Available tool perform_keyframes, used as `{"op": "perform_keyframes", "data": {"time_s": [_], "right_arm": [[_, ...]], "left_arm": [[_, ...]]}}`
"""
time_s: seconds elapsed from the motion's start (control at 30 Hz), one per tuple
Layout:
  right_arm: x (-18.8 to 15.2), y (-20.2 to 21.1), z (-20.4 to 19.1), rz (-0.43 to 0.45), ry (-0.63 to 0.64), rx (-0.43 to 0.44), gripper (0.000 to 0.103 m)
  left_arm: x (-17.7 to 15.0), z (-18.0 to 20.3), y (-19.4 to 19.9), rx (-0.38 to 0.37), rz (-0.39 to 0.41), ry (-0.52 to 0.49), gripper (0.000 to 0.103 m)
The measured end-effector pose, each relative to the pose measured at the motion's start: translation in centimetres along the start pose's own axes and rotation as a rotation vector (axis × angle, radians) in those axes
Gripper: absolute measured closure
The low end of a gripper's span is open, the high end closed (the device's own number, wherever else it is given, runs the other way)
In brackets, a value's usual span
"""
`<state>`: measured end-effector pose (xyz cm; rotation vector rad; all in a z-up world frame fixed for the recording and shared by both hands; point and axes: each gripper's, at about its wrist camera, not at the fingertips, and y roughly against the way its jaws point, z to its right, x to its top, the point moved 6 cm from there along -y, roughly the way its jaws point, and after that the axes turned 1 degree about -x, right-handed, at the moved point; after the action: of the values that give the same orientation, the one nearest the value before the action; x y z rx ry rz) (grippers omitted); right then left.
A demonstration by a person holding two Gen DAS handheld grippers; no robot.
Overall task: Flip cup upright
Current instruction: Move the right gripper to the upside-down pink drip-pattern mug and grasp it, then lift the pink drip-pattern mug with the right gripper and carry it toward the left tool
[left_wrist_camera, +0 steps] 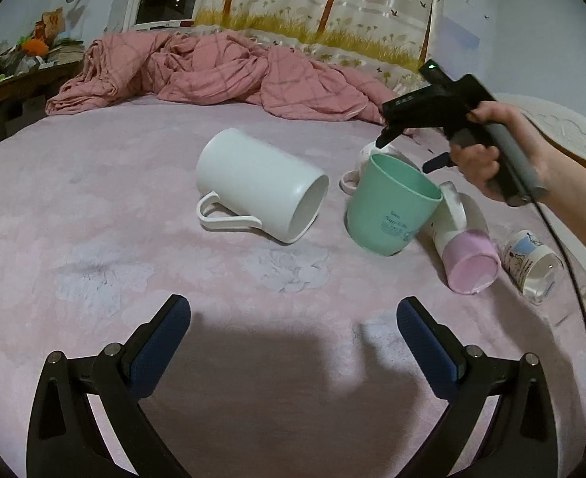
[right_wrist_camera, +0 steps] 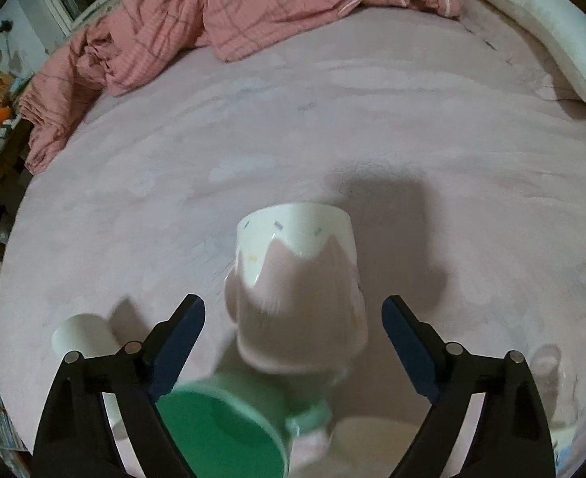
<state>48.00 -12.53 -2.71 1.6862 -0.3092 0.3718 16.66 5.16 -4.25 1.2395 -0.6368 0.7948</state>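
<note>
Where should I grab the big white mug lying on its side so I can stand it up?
Grip the white mug across its barrel near the open rim, coming from above. It lies on its side with the handle flat on the bed sheet, mouth facing the open left gripper.

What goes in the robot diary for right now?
right gripper: open over pink-white cup | left gripper: open, idle | white mug: on side

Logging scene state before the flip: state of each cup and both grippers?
white mug: on its side, mouth toward camera
green cup: tilted, mouth up
pink-and-white mug: on its side
pink tumbler: on its side
clear glass: on its side
left gripper: open, empty
right gripper: open, around the pink-and-white mug
</note>
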Motion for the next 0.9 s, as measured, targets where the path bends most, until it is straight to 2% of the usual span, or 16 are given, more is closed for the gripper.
{"op": "perform_keyframes", "data": {"time_s": [0.2, 0.43, 0.57, 0.63, 0.73, 0.9], "right_arm": [[0.6, -3.6, 0.3, -0.061, -0.019, -0.016, 0.016], [0.8, -4.3, 0.7, -0.109, -0.048, 0.003, 0.018], [0.4, -5.8, -0.7, -0.181, 0.072, -0.118, 0.017], [0.1, -6.2, -1.2, -0.211, 0.093, -0.174, 0.017], [0.6, -5.4, -1.7, -0.193, 0.053, -0.17, 0.018], [1.4, -1.4, -2.6, -0.031, 0.088, -0.176, 0.018]], "left_arm": [[0.1, -0.3, -0.4, -0.001, -0.012, 0.019, 0.0], [0.0, -0.3, -0.5, 0.002, -0.019, 0.017, 0.0], [-0.1, -0.3, -0.6, 0.003, -0.025, 0.017, 0.0], [-0.1, -0.4, -0.6, 0.015, -0.021, 0.017, 0.0], [0.0, -0.3, -0.4, 0.016, -0.014, 0.008, 0.0], [0.0, 0.0, -0.3, 0.017, -0.005, -0.009, 0.0]]}}
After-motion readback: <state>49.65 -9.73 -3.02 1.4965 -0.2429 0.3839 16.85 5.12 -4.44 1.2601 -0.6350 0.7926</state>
